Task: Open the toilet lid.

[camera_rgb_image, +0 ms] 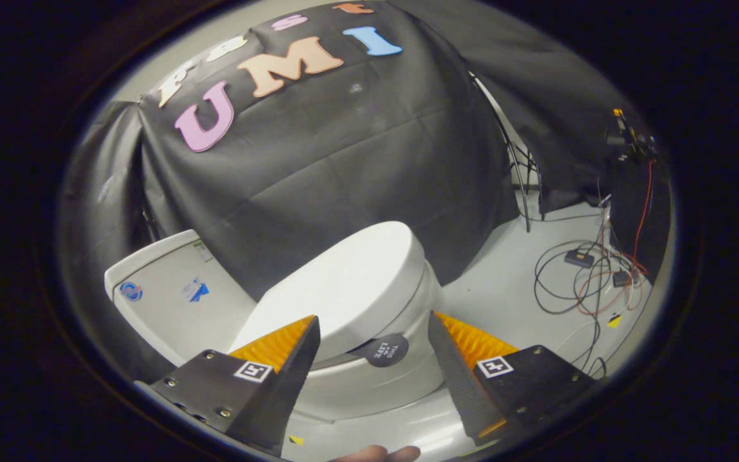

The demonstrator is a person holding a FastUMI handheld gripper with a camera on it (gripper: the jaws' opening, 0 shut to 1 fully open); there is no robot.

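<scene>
A white toilet stands just ahead of my fingers, its lid [350, 282] lying closed over the bowl [401, 372]. A round dark tab [387, 350] sticks out from under the lid's near edge, between my two fingertips and slightly beyond them. My gripper [373, 321] is open, with its fingers on either side of that tab and the lid's front edge, touching nothing. The white cistern [170, 295] sits behind the lid, to the left.
Black cloth hangs behind and beside the toilet. Loose cables and small boxes [584, 276] lie on the pale floor to the right, near a thin stand leg [517, 173]. A fingertip of a person's hand [379, 454] shows below the fingers.
</scene>
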